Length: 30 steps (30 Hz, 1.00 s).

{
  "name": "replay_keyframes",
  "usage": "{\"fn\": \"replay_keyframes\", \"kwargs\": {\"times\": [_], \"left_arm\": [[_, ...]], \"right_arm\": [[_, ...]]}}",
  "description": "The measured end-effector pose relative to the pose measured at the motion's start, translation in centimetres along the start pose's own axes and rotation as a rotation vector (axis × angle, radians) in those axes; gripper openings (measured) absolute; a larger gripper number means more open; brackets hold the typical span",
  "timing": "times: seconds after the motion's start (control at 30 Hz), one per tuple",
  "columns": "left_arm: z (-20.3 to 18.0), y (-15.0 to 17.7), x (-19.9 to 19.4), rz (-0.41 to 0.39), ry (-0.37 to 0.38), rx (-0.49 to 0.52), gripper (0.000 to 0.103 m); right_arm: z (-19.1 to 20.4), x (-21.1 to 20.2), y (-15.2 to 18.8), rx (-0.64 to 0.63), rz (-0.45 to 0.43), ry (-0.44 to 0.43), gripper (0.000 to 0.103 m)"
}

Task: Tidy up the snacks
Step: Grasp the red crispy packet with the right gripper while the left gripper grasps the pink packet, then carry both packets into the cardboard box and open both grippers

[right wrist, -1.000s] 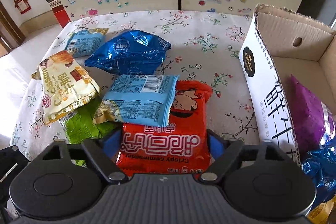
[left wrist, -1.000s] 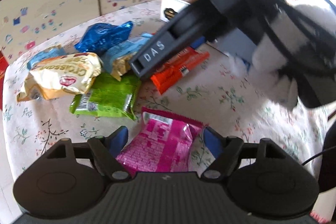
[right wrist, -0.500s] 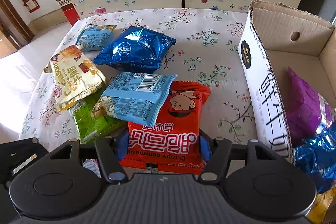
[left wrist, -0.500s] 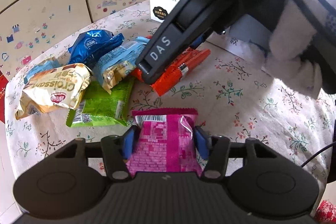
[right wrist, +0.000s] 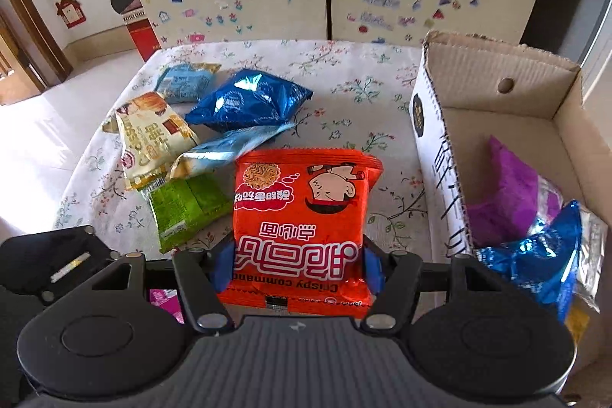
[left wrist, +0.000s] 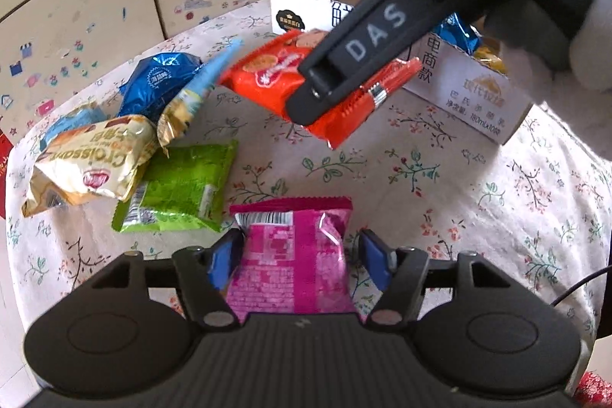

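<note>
1. Two packets in play: an orange-red crinkly foil noodle packet (right wrist: 302,209) printed with a cartoon face and "Crispy", and a glossy pink plastic snack packet (left wrist: 294,266) with a barcode strip at its far edge.
2. Orange-red packet pinched at its near end between the blue pads of the right gripper (right wrist: 296,262), held clear of the flower-printed tablecloth (right wrist: 344,71), just left of the open cardboard box (right wrist: 478,71).
3. Pink packet lying flat on the cloth between the fingers of the left gripper (left wrist: 300,247); jaws spread, just been opening, left pad at the packet's edge, right pad standing off it with a gap.
4. Right jaws just been closing, now clamped on the orange-red packet's sides.
5. Both grippers tilted steeply down toward the table, the right one reaching in from the upper right of the left wrist view.
6. Compared with a second ago: orange-red packet then flat on the cloth under a light-blue plastic packet (right wrist: 237,144), now raised; light-blue packet now slipped off it and leaning by the cream croissant packet (right wrist: 149,136) and the green foil packet (right wrist: 183,205).
7. Half a second ago the left pads squeezed the pink packet; now loosened.
</note>
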State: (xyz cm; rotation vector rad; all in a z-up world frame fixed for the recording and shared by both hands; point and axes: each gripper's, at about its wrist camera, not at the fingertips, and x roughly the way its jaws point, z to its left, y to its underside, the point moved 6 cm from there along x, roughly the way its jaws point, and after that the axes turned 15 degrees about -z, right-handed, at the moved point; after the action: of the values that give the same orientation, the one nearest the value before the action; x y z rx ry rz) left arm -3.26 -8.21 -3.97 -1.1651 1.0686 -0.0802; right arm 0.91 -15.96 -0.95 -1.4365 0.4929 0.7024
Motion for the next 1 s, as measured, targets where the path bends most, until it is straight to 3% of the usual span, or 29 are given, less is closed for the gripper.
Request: {"fn": "replay_keyframes", "kwargs": {"times": [0.07,0.23,0.6,1.0], "left_arm": [[0.0,-0.3,0.0,-0.007,0.0,-0.003,0.05],[0.0,-0.5,-0.2,-0.014,-0.01,-0.003,0.042],[1.4,-2.9,-1.4,-0.077,-0.075,-0.086,0.041],[2.0,-5.1,-2.3,-0.146,-0.113,-0.101,0.041]], "right_arm": [[0.0,-0.3,-0.1,-0.008,-0.01,0.0,0.07],[-0.1,-0.9,0.0,-0.023,-0.018,0.002,0.07],[-0.7,-1.9,-0.4,-0.007,-0.054,0.021,0.07],[-0.8,-2.9,-0.8,-0.006,-0.091,0.024,0.07]]}}
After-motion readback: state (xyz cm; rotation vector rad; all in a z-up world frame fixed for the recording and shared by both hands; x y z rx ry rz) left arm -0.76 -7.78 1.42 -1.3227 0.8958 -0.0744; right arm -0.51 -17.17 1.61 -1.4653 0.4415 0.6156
